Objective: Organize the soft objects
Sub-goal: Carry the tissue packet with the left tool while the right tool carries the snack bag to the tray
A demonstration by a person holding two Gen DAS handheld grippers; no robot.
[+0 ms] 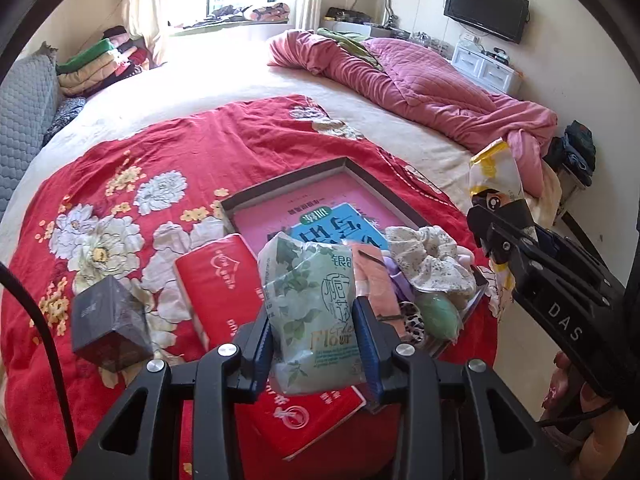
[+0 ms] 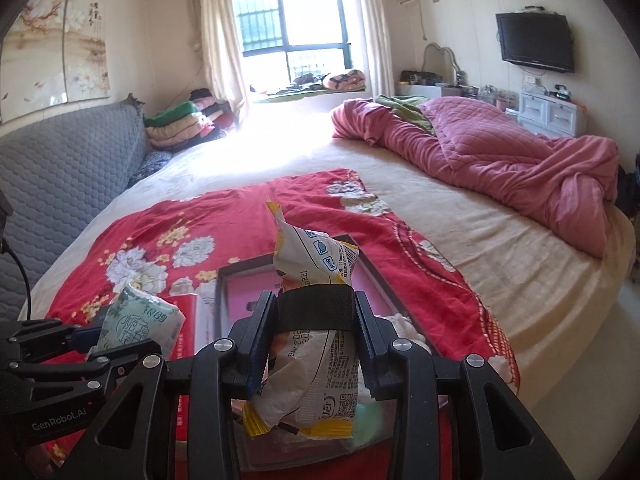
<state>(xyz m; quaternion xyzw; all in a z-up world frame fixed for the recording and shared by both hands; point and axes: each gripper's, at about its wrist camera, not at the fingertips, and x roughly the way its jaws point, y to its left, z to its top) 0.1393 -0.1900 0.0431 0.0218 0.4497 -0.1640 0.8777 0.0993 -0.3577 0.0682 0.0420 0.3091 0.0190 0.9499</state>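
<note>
Holding the green tissue pack (image 1: 316, 312) pinched in my left gripper (image 1: 316, 340), the yellow-white snack packet (image 2: 316, 312) pinched in my right gripper (image 2: 316, 332), both above the tray (image 1: 280, 184) on the bed. Best lowered gently into free tray space before releasing.

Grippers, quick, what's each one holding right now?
Left gripper: closed on the green tissue pack.
Right gripper: closed on the yellow-and-white packet.

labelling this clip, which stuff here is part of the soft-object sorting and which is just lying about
Part of the job:
- green tissue pack, held in left tool
- yellow-white packet, held in right tool
- dark tray
- floral scrunchie

Lying about:
- pink quilt
- wall TV
- folded clothes pile
- dark cube box
</note>
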